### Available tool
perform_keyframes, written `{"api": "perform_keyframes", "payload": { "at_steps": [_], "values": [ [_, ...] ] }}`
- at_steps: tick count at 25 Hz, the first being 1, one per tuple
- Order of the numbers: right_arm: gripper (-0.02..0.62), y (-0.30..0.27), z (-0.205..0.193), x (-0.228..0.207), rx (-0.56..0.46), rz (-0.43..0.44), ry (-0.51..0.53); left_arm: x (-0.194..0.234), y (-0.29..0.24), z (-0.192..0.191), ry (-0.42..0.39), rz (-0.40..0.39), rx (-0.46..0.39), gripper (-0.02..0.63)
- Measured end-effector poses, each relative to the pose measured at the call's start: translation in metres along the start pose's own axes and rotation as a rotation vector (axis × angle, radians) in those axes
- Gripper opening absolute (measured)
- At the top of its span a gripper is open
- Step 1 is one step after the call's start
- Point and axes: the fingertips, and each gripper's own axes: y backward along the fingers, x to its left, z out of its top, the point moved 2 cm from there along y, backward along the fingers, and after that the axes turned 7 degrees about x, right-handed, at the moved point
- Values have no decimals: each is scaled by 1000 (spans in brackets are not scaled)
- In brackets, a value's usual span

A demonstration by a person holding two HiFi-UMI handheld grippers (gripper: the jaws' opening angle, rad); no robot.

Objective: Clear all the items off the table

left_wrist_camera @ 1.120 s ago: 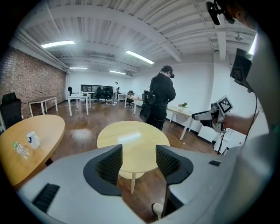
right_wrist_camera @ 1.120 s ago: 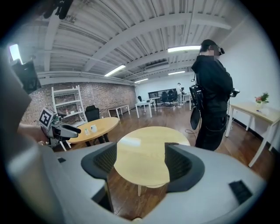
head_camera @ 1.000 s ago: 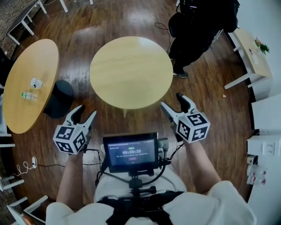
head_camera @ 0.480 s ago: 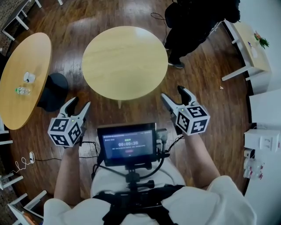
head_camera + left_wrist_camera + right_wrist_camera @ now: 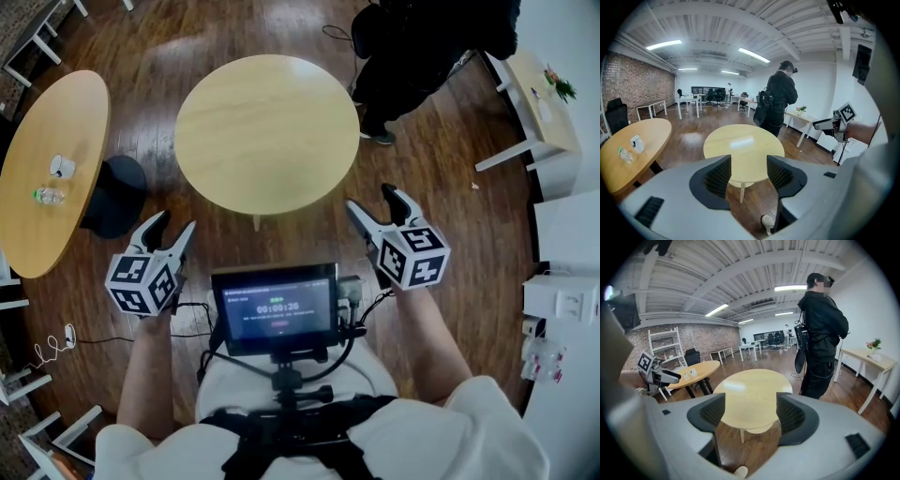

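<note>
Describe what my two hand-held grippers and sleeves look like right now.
Both the left hand-held gripper and the right hand-held gripper have pale grey bodies with two tapering prongs, lined inside with black ribbed pads. Each carries a white cube printed with black square markers. The person wears a white short-sleeved top.

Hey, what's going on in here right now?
A person stands holding the left gripper and the right gripper, both open and empty, facing a round table with a bare top. A cup and a bottle sit on the oval table off to the left, untouched. Someone in black clothes stands beyond the round table.
</note>
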Motion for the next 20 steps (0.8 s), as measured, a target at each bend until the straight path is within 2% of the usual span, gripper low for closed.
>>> {"api": "perform_keyframes", "payload": {
  "at_steps": [20],
  "values": [
    [349,-1,-4,5,30,7,34,-2,-2,-2,-1,-10,8,242]
  ]
}}
